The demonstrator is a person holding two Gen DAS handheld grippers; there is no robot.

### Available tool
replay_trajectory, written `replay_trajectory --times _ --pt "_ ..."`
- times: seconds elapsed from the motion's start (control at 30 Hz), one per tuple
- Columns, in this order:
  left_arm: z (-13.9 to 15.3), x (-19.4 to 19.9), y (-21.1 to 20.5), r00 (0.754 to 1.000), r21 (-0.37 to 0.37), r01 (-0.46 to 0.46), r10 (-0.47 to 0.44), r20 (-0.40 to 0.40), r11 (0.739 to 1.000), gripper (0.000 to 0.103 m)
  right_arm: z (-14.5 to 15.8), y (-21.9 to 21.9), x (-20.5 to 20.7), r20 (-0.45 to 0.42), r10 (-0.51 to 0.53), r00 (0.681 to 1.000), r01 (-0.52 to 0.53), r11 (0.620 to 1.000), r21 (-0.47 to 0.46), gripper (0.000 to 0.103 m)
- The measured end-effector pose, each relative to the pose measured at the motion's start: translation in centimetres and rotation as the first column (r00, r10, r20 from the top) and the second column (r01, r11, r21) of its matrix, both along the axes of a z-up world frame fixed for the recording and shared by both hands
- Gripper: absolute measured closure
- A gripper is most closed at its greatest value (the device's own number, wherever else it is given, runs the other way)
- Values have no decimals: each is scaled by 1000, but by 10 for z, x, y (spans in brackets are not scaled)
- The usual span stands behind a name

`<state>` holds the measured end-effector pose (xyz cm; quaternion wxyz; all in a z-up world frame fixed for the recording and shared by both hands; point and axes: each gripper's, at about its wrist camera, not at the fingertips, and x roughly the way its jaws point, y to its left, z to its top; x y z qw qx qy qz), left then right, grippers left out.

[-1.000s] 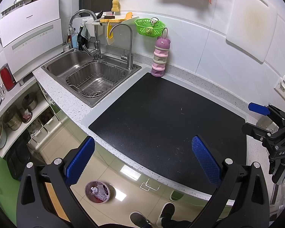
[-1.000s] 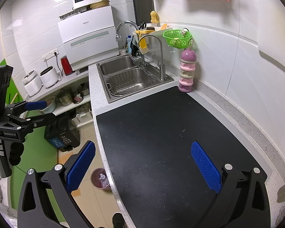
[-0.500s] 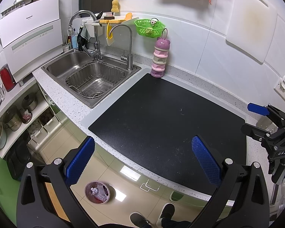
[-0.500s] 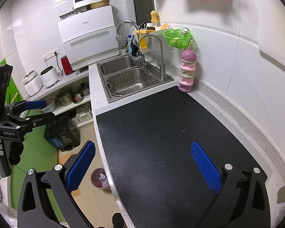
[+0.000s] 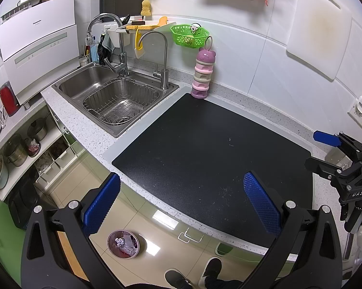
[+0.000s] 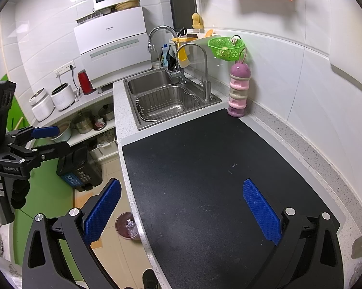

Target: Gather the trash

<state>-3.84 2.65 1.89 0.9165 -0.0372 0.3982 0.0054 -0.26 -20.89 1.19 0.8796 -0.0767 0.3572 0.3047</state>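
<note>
While both grippers hover: nothing has shifted over the last second, so collecting seems finished or stalled.
Left wrist view: left gripper spread wide, empty, above the black mat; trash sits in the small bin on the floor below.
Right wrist view: right gripper also wide, empty; bin half-hidden by the counter edge.
Hard to read: specks on the mat.

Worktop: pale speckled stone look, smooth. Mat: black, matt, fine-grained. Sink and wire basket: brushed metal, shiny. Stacked container: glossy pink-purple plastic. Wall basket: green plastic. Floor tiles: glossy, reflective.
</note>
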Motion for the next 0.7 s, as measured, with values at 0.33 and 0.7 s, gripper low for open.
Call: replay_trajectory --times 0.33,0.7 --pt "1 2 -1 1000 -3 0 0 -1 1000 3 -1 0 2 -2 1 1000 -1 1000 0 6" --pt "4 9 -4 1000 -16 -3 3 1 1000 3 -2 0 2 -4 3 1000 -3 1000 -1 6"
